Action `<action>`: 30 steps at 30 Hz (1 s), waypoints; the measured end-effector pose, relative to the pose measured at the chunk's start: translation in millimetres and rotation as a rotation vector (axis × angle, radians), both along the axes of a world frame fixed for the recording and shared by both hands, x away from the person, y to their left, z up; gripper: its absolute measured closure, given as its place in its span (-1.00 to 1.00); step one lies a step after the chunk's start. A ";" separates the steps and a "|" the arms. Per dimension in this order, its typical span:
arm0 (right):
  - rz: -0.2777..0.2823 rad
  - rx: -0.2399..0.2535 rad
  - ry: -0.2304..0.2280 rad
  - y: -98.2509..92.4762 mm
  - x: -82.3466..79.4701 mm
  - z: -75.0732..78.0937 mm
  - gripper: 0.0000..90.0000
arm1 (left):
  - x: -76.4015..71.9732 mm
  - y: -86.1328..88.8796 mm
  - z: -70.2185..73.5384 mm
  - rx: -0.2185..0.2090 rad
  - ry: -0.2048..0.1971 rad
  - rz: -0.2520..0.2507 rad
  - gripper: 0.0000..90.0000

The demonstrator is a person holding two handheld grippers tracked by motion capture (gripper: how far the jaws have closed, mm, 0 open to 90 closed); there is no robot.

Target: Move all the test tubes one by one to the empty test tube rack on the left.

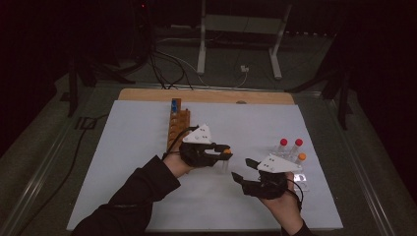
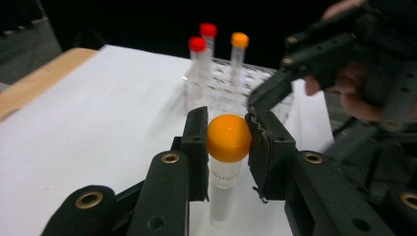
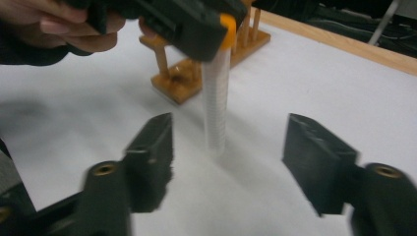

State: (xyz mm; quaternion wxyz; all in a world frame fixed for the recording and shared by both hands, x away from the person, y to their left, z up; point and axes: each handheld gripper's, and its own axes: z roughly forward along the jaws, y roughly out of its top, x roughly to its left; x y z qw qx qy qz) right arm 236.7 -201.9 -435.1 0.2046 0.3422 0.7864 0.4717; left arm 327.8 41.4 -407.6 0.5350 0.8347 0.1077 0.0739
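The left gripper (image 2: pixel 228 147) is clamping the orange cap of a tube (image 2: pixel 227 162), which is hanging upright just above the white mat (image 1: pixel 137 162) near the table's middle. The right gripper (image 3: pixel 228 157) is sitting just beside it, jaws standing apart with nothing between them; the tube is hanging free beyond their tips. A wooden rack (image 1: pixel 178 125) is standing behind the left hand (image 1: pixel 174 162), with a blue-capped tube (image 1: pixel 174 104) at its far end. A clear rack (image 1: pixel 295 164), with two red-capped tubes (image 1: pixel 290 143) and an orange-capped one (image 1: pixel 301 157), is standing beyond the right gripper, well apart from the wooden rack.
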 end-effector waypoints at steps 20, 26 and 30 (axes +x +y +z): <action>0.005 0.074 -0.020 -6.2 -2.3 5.4 -1.00 | 47.8 69.6 29.1 -0.006 -0.062 0.297 0.60; 0.004 0.080 -0.021 -7.2 -2.6 5.9 -1.00 | 63.2 84.3 32.6 -0.018 -0.074 0.399 0.60; 0.003 0.082 -0.025 -8.0 -2.5 6.0 -1.00 | 73.5 91.9 32.8 -0.015 -0.084 0.469 0.60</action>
